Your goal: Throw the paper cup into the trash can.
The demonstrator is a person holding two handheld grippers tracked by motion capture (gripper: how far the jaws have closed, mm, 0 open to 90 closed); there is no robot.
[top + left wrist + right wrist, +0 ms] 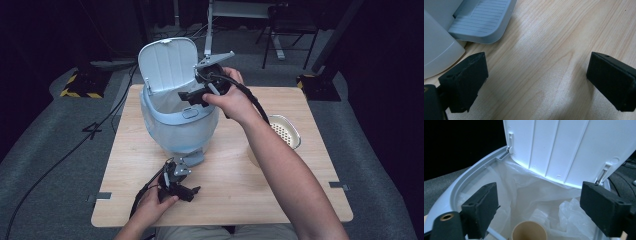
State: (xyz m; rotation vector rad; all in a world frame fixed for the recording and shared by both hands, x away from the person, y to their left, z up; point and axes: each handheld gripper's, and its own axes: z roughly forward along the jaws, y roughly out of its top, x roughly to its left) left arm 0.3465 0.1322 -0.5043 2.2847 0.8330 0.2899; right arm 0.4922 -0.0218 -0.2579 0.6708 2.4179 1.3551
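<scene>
Paper cup (529,232) below wide-apart jaws, inside bag-lined bin (474,170), lid (571,147) upright

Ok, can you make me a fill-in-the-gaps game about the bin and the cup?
1. The lid of the bin stands ____.
2. Seen from the right gripper, the paper cup lies ____ the bin.
3. The left gripper has its jaws open over the wooden ____.
4. Beside the pedal, the left gripper's jaws hold ____.

Missing words: open; inside; table; nothing
</scene>
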